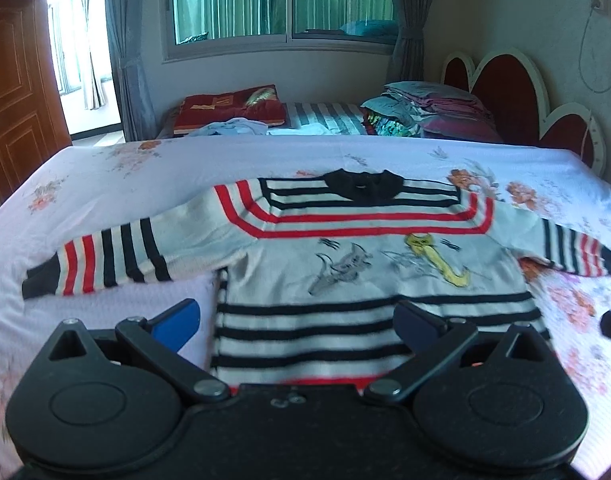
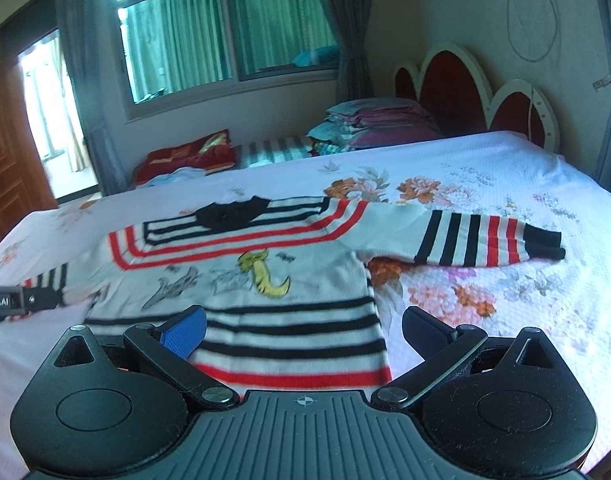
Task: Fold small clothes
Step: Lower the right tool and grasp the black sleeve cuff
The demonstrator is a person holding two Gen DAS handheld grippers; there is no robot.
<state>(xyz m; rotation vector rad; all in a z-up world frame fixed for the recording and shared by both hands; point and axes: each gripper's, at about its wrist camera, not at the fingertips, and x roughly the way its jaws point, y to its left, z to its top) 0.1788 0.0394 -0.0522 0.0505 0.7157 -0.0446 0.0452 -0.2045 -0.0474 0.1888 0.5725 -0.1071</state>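
A child's striped knit sweater (image 1: 369, 256) lies face up and spread flat on the floral bedspread (image 1: 265, 156), collar (image 1: 361, 186) toward 12 o'clock and hem toward 6 o'clock, both sleeves reaching out to 9 and 3 o'clock. The left gripper (image 1: 297, 318) hovers just over the hem's lower left corner, its fingers spread wide and holding nothing; one blue pad (image 1: 177, 320) sits over bare bedspread at 9 o'clock of the hem edge, the other over the black stripes. The right gripper (image 2: 305, 330) hangs over the hem's lower right corner, also wide apart and empty, with the sweater's side edge running between its fingers. In the right wrist view the left gripper's body shows at 9 o'clock beside the left sleeve (image 1: 101, 260). Whether either claw touches the fabric cannot be told

The sweater looks soft, light and limp, a thick knit that should bunch and drape rather than hold a shape; it will likely stretch if pulled from one point and sag in the middle when lifted. The ribbed cuffs, such as the right cuff (image 2: 541, 242), and the striped hem band (image 2: 293, 376) look like the firmest places to pinch, since a doubled edge gives the pads more to bite. A grip on a single layer near the printed front risks dragging the bedspread too. The sleeves, well apart from the grippers, are probably to be folded inward first

Pillows (image 1: 437, 108) and loose laundry lie on the second bed at 12 o'clock
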